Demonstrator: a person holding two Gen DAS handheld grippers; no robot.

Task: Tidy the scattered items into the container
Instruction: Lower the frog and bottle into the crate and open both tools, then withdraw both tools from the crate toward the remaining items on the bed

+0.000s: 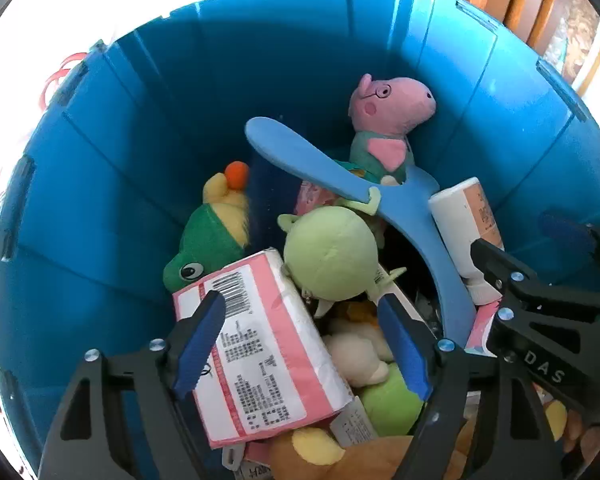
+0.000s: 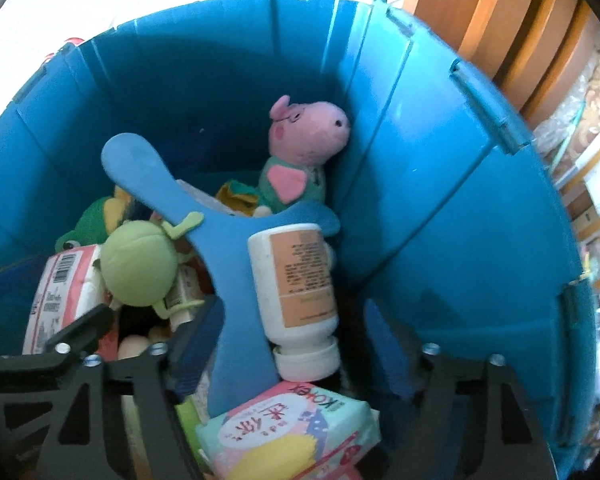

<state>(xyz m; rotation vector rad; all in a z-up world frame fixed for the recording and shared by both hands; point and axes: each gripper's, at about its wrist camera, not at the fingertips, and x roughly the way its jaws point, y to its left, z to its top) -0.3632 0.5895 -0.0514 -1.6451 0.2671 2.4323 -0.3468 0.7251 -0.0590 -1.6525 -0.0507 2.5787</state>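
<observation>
Both views look down into a blue bin (image 1: pixel 112 168) (image 2: pixel 440 208) full of items. My left gripper (image 1: pixel 300 344) is open above a pink-and-white tissue pack (image 1: pixel 268 360), not gripping it. My right gripper (image 2: pixel 292 344) is open above a white bottle (image 2: pixel 296 280) that lies on the pile, cap toward me. It also shows in the left wrist view (image 1: pixel 472 224). Inside lie a pink pig plush (image 1: pixel 388 120) (image 2: pixel 304 148), a blue hanger-like piece (image 1: pixel 400 208) (image 2: pixel 204 208), a light green plush (image 1: pixel 332 252) (image 2: pixel 140 264), and a green frog plush (image 1: pixel 208 240).
A Kotex pad pack (image 2: pixel 292 428) lies at the near edge of the pile. Wooden furniture (image 2: pixel 500 12) stands beyond the bin's right rim. The right gripper body (image 1: pixel 552 320) reaches into the left wrist view at the right.
</observation>
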